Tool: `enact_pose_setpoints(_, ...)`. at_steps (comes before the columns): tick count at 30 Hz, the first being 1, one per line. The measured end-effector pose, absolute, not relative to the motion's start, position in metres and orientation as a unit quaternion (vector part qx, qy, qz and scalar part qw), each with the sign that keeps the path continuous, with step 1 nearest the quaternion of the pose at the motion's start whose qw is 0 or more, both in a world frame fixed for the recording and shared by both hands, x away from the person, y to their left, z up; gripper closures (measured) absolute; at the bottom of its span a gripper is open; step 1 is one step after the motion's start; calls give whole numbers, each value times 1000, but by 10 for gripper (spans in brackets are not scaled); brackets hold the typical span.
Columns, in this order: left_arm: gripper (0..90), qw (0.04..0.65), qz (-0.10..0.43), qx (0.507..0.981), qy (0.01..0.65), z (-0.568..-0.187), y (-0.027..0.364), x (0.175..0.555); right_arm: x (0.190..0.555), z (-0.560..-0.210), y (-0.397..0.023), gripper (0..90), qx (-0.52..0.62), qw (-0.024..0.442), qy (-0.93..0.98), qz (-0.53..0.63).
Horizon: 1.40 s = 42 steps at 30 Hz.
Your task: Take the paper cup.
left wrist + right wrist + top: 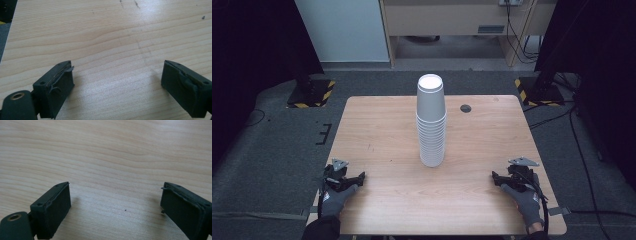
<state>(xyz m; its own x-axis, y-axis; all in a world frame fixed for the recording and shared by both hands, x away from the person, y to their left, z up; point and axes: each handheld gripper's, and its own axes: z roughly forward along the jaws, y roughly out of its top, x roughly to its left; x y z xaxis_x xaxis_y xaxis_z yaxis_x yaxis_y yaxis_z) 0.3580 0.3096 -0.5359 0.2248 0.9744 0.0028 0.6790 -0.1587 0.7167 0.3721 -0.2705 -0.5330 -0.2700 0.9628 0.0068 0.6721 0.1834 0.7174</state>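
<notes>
this looks like the very start of work on the stack of white paper cups [431,125], which stands upside down and upright near the middle of the wooden table [382,130], a little toward the far edge, with nothing else close by except a small dark round cap [466,108] set in the tabletop behind it. the left gripper [360,177] rests low at the near left corner, the right gripper [495,176] at the near right corner, both well apart from the cups and pointing inward. in the left gripper view its black jaws stand wide with bare wood between them, released; the right gripper view shows the same, jaws spread and grasping nothing. the next move probably calls for one gripper to travel in toward the stack and square its jaws around the top cup, while the other steadies the lower cups so the whole column doesn't tip. no brand, label or writing can be read on the cups or the table.
</notes>
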Motion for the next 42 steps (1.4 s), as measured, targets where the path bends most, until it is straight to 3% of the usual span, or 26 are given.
enact_pose_setpoints(22, 66, 299, 243, 719, 578, -536, 308, 358, 355, -496, -260, 121, 528, 252, 704, 404)
enact_pose_setpoints(42, 60, 299, 242, 720, 578, -536, 308, 358, 351, -441, -247, 127, 489, 276, 674, 480)
